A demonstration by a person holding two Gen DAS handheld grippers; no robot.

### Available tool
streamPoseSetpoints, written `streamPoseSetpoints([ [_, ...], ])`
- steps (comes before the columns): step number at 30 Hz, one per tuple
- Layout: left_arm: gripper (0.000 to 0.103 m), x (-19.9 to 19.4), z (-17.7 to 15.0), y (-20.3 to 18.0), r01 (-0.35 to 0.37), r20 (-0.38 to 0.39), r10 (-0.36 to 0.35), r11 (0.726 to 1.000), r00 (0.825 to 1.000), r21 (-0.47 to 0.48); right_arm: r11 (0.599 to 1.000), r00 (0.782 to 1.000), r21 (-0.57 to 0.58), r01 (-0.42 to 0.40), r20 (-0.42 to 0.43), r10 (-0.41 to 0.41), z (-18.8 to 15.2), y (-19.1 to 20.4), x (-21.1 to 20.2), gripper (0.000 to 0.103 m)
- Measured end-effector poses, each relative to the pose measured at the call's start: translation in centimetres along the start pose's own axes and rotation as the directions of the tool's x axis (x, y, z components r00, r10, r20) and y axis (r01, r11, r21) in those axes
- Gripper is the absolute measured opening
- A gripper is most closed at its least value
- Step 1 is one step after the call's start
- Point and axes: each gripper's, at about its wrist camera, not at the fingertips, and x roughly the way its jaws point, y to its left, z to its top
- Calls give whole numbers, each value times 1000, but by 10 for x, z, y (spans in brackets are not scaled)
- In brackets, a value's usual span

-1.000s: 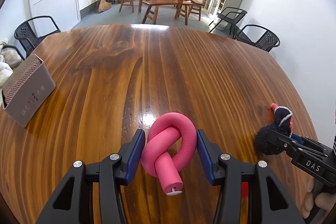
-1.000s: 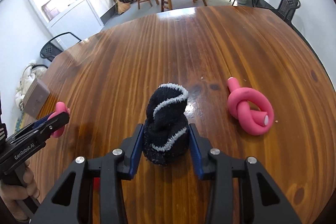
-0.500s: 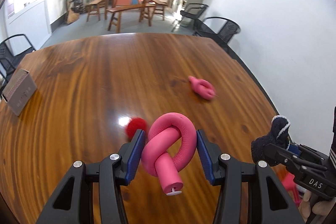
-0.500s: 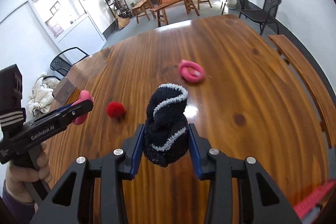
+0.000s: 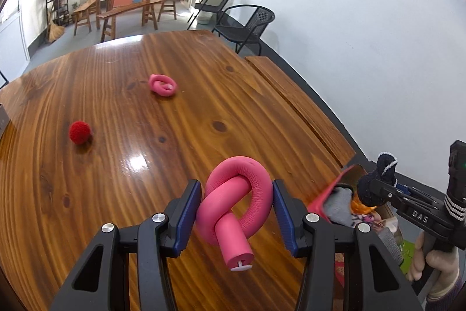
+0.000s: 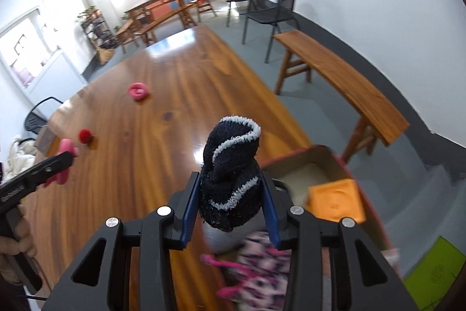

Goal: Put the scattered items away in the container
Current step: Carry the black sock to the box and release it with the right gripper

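Observation:
My left gripper [image 5: 236,212] is shut on a pink knotted foam tube [image 5: 237,197], held above the wooden table [image 5: 122,165] near its right edge. My right gripper [image 6: 230,196] is shut on a black sock with grey trim [image 6: 230,174], held over the left part of a cardboard box with a red rim [image 6: 317,162] beside the table. The box holds an orange item [image 6: 335,203], a grey item and a pink patterned item [image 6: 259,273]. The box [image 5: 342,185] and the right gripper [image 5: 378,188] also show in the left wrist view.
A second pink knotted tube [image 5: 162,85] and a red pom-pom ball [image 5: 79,132] lie on the table. A wooden bench [image 6: 340,83] stands right of the table, black chairs [image 5: 244,25] beyond it. A green item [image 6: 434,273] lies on the floor.
Both grippers have swung right with their loads, from over the table's middle toward its right edge. The box has come into view under the right gripper.

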Motion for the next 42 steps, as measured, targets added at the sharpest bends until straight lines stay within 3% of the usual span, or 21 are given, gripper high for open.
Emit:
streamPoseSetpoints([
  [5,52,-4,-13,-31,10,-6,-10,1000,1000,25,999,998,-18,35,-51,-36,-4,-29,10,43],
  [14,52,-15,-40,-55,-12,-11,12,1000,1000,20,987,991,-155,29,-124,-48,-24,-37,39,44],
  [19,52,-19,-46,-68,-15,-7,15,1000,1000,8,992,990,-122,-26,-142,9,-22,-51,33,49],
  [22,52,-17,-48,-81,-4,-12,4,1000,1000,20,994,991,-78,-83,-110,74,-18,-63,16,53],
  [24,52,-15,-49,-93,10,-17,-10,999,1000,36,995,994,-59,-85,-69,81,-16,-72,-1,63],
  [30,52,-4,-49,-137,71,-37,-67,991,997,111,997,997,0,-75,12,75,-19,-103,-42,64],
  [42,52,45,-54,-209,175,-121,-151,961,981,216,994,999,105,-33,37,29,-42,-152,-77,64],
])
